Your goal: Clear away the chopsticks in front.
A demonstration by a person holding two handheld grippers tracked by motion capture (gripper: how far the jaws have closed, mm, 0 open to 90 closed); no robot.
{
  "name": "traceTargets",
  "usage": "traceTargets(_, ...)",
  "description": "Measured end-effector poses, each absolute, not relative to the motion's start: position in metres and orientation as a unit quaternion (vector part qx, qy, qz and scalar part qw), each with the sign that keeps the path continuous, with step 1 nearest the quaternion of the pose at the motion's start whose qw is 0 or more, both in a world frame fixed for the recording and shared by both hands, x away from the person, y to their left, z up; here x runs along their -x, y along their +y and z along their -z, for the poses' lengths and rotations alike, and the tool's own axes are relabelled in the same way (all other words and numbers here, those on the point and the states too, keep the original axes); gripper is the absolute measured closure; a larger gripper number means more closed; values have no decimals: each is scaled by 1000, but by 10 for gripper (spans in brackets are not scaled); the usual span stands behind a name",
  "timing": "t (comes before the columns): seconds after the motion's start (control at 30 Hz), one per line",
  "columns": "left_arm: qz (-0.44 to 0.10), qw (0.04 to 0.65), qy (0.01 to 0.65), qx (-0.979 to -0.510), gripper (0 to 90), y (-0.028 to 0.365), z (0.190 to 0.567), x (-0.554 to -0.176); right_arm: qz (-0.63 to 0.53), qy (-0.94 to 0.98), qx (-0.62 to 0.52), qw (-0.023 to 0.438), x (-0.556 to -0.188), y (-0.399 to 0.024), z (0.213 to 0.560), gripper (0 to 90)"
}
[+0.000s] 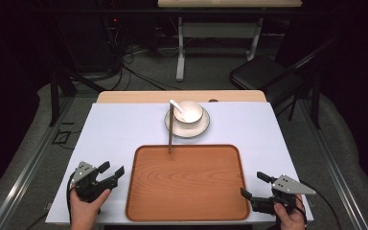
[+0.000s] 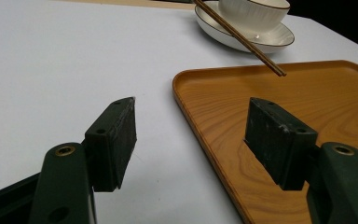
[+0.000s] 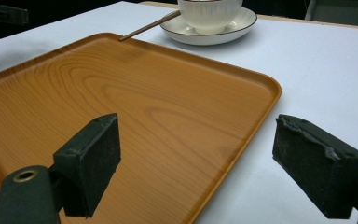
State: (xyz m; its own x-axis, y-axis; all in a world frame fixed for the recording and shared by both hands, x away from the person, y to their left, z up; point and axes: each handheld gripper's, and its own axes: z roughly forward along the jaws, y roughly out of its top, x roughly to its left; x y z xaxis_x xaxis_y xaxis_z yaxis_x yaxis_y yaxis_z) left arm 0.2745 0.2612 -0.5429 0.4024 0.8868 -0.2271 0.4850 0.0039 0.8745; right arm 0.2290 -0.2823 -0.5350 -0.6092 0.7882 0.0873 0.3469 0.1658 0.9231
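Resting at the near left corner of the counter (image 1: pixel 124 124), the left hand-held gripper (image 1: pixel 111 171) has its jaws apart, nothing between them. Wooden tray (image 1: pixel 187 184) sits centred at the near edge, bare. Chopsticks (image 1: pixel 171 127) lie with the far end propped on the plate (image 1: pixel 203 127) at the far middle of the counter, near tip over the tray's far rim; long axis runs far-to-near, tip pointing toward the person. Bowl (image 1: pixel 190 111) with a white spoon (image 1: pixel 177 106) stands on the plate. Right hand-held gripper (image 1: pixel 254 186), near right corner, jaws apart, holding nothing. Judgement: work not begun; nothing grasped, all moves to the tray remain.
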Motion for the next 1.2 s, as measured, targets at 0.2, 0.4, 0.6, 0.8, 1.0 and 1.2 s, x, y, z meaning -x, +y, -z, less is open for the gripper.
traceTargets(0.2,-195,489,511,-679,335,260,544,-279,-519,730,-392,211,-230,-283,535,146)
traceTargets(0.4,-173,482,513,-688,349,256,542,-287,-525,721,-402,207,-230,-286,536,146)
traceTargets(0.6,-149,501,512,-682,353,253,528,-303,-530,719,-399,206,-231,-285,535,146)
traceTargets(0.8,-126,503,505,-690,347,245,518,-322,-529,724,-389,213,-230,-283,535,145)
traceTargets(1.0,-135,489,491,-708,346,232,504,-343,-530,722,-391,211,-231,-283,535,146)
traceTargets(1.2,-120,485,494,-712,364,219,497,-363,-530,722,-390,213,-231,-283,535,146)
